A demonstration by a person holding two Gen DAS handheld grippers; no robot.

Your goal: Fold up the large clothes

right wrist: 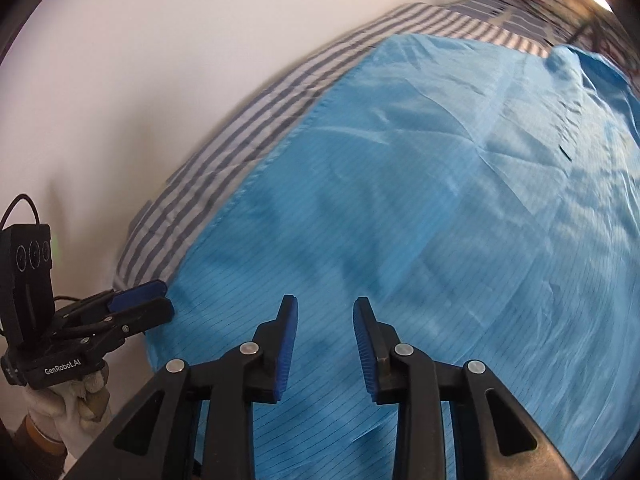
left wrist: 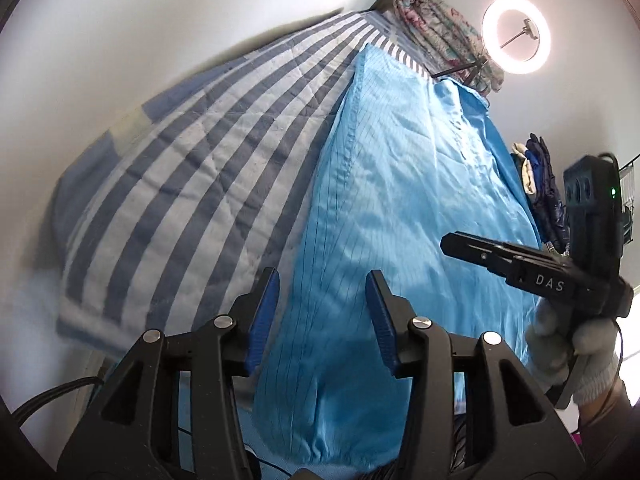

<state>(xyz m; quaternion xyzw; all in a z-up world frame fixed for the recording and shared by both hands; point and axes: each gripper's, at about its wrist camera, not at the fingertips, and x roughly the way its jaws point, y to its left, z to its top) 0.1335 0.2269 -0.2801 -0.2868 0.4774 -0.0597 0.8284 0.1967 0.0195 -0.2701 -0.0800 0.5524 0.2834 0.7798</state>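
A large light-blue pinstriped garment [left wrist: 400,208] lies spread flat along a bed with a grey-and-white striped cover [left wrist: 192,168]; it also fills the right wrist view [right wrist: 420,208]. My left gripper [left wrist: 322,280] is open and empty, just above the garment's near hem at its left edge. My right gripper [right wrist: 325,304] is open and empty above the garment's near part. The right gripper shows in the left wrist view [left wrist: 452,242] over the garment's right side. The left gripper shows in the right wrist view [right wrist: 164,300] at the garment's left edge.
A white wall runs along the bed's left side. A floral quilt [left wrist: 444,36] is bundled at the far end, beside a lit ring light [left wrist: 516,40]. Dark blue and cream clothes [left wrist: 540,184] lie to the right of the bed. The striped cover [right wrist: 248,120] borders the garment on the left.
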